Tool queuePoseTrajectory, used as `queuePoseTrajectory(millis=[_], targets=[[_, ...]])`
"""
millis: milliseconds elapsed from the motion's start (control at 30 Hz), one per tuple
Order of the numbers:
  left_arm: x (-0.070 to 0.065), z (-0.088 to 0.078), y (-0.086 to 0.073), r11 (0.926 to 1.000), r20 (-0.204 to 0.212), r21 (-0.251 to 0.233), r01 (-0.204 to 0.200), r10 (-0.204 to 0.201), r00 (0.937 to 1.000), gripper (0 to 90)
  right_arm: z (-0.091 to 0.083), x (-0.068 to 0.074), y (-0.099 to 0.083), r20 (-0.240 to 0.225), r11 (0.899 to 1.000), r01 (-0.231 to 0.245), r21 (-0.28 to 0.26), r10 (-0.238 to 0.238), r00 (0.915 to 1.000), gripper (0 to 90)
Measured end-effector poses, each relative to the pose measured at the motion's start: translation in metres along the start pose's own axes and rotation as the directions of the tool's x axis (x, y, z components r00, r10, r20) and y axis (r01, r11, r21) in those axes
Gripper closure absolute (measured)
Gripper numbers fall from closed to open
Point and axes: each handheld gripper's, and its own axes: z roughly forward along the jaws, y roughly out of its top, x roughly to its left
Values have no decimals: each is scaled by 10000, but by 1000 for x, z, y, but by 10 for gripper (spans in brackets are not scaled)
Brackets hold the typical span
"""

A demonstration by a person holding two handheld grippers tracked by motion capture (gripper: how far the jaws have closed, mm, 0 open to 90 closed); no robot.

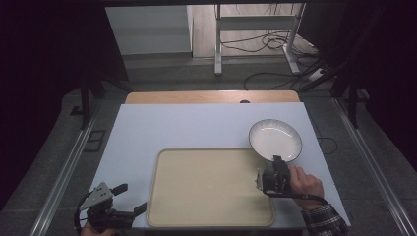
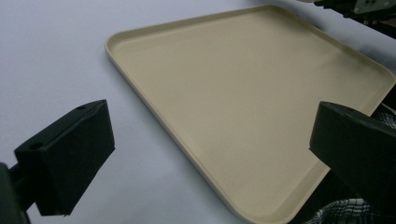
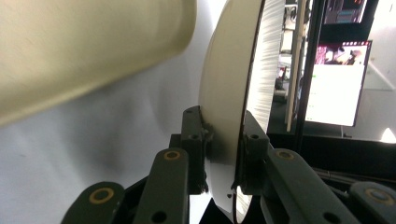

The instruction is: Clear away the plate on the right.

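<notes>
High view: right gripper (image 1: 273, 169) clamps the white plate (image 1: 275, 139) by its near rim (jaws pinch both faces), plate tilted, face up-left, at the tray's (image 1: 211, 219) 2 o'clock corner. Left gripper (image 1: 129, 197) jaws wide, holding nothing.

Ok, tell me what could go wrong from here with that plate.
1. The right hand-held gripper pinches the plate only at its rim, so the tilted plate could slip or swing out.
2. The plate hangs by the tray corner; lowered carelessly, its edge might knock the tray's raised rim.
3. The left hand-held gripper sits open at the tray's near left corner and could nudge it.
</notes>
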Motion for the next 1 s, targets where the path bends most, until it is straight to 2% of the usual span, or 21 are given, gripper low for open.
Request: queuePoseTrajectory(millis=[33, 67, 100, 300, 400, 533, 567, 600, 633, 767, 867, 900, 933, 1000], targets=[[0, 0, 0, 10000, -1, 2, 0, 0, 10000, 0, -1, -2, 1, -554, 9997, -3, -262, -11, 9985, 769], [0, 0, 0, 10000, 0, 2, -1, 1, 10000, 0, -7, -1, 5, -393, 9995, 14, -324, -27, 9992, 769], [0, 0, 0, 10000, -4, 3, 3, -3, 10000, 0, -8, 0, 6, -355, 9980, -11, -637, -11, 9994, 769], [0, 0, 0, 10000, -8, 16, -20, 20, 10000, 0, -25, 2, 16, -149, 9927, 116, -1197, -135, 9998, 768], [0, 0, 0, 10000, -9, 11, -16, 16, 10000, 0, -30, 2, 19, -210, 9919, 162, -1257, -189, 9996, 767], [0, 0, 0, 10000, -18, 31, -24, 25, 10000, 0, -38, 5, 25, -116, 9861, 290, -1635, -313, 9994, 764], [0, 0, 0, 10000, -19, 35, -28, 29, 10000, 0, -41, 5, 26, -244, 9860, 284, -1644, -329, 9992, 764], [0, 0, 0, 10000, -22, 37, -28, 28, 10000, 0, -43, 7, 27, -167, 9841, 218, -1765, -251, 9995, 764], [0, 0, 0, 10000, -18, 34, -23, 23, 10000, 0, -47, 8, 30, -89, 9805, 379, -1929, -404, 9991, 763], [0, 0, 0, 10000, -20, 36, -25, 25, 10000, 0, -54, 9, 35, -131, 9768, 456, -2092, -494, 9987, 762], [0, 0, 0, 10000, -24, 41, -30, 30, 10000, 0, -62, 11, 41, 16, 9695, 552, -2388, -565, 9984, 760], [0, 0, 0, 10000, -26, 41, -32, 32, 10000, 0, -66, 11, 43, -78, 9713, 634, -2294, -670, 9977, 760], [0, 0, 0, 10000, -26, 41, -30, 30, 10000, 0, -66, 12, 45, -56, 9660, 596, -2517, -630, 9980, 760], [0, 0, 0, 10000, -28, 42, -31, 31, 10000, 0, -68, 13, 46, -2, 9642, 644, -2573, -667, 9978, 759]])
